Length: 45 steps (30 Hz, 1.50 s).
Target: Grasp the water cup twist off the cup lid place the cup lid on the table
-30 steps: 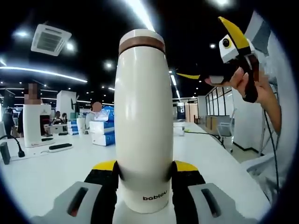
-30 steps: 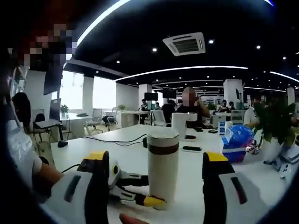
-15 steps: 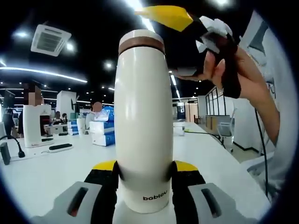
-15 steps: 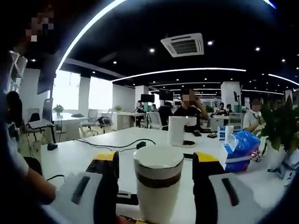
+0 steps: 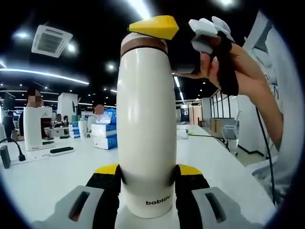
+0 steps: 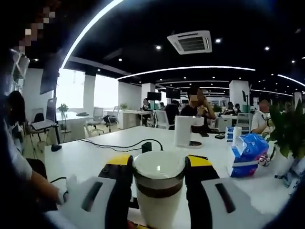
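A tall white water cup with a brown band under its white lid stands upright on the white table. My left gripper is shut on the cup's lower body, one yellow-tipped jaw on each side. Held by a hand, my right gripper reaches in from the upper right, its yellow jaw tip at the lid's top. In the right gripper view the lid sits between my right gripper's jaws, which press against both of its sides.
On the table are a white appliance, stacked tissue boxes and a flat black device. A white jug, a blue bag, a green plant and a black plug with its cable lie beyond the cup. People sit at far desks.
The right gripper came down from the upper right onto the cup's top, and its jaws narrowed until they met the lid. The left gripper and the cup stayed still.
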Each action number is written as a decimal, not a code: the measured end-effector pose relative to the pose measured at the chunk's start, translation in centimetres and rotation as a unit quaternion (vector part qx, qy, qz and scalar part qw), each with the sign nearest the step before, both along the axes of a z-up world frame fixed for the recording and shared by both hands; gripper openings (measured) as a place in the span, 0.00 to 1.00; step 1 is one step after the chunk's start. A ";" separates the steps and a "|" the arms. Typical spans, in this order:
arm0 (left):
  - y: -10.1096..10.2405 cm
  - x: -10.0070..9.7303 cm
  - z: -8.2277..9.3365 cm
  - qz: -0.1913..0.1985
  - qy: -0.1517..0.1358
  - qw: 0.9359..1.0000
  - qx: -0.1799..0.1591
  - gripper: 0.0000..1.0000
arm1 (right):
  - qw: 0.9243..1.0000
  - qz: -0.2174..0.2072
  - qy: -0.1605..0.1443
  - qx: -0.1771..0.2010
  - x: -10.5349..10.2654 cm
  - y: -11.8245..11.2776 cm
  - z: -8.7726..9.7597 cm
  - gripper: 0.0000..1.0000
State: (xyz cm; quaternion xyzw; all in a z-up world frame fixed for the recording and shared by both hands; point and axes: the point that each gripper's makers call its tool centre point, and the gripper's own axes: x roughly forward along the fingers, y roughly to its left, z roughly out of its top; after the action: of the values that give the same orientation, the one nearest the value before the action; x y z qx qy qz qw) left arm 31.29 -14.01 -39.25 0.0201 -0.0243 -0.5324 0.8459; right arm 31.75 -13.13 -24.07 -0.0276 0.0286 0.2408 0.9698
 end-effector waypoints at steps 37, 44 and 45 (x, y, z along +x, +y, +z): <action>0.0 0.0 0.1 0.000 0.001 1.000 0.002 0.46 | 0.953 0.295 0.035 -0.056 -0.7 1.2 -0.5 0.45; 0.0 -0.1 0.1 0.000 0.001 1.000 0.001 0.46 | 0.932 0.356 0.035 -0.061 -1.0 1.3 -0.5 0.45; 0.0 -0.1 0.1 0.000 0.001 1.000 0.001 0.46 | 0.930 0.360 0.037 -0.059 -0.9 1.3 -0.5 0.45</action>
State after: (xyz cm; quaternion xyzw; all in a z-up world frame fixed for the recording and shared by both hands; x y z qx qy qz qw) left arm 31.14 -14.01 -39.18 0.0204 -0.0226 -0.5326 0.8458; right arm 30.88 -11.88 -24.54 -0.0839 0.0663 0.5725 0.8129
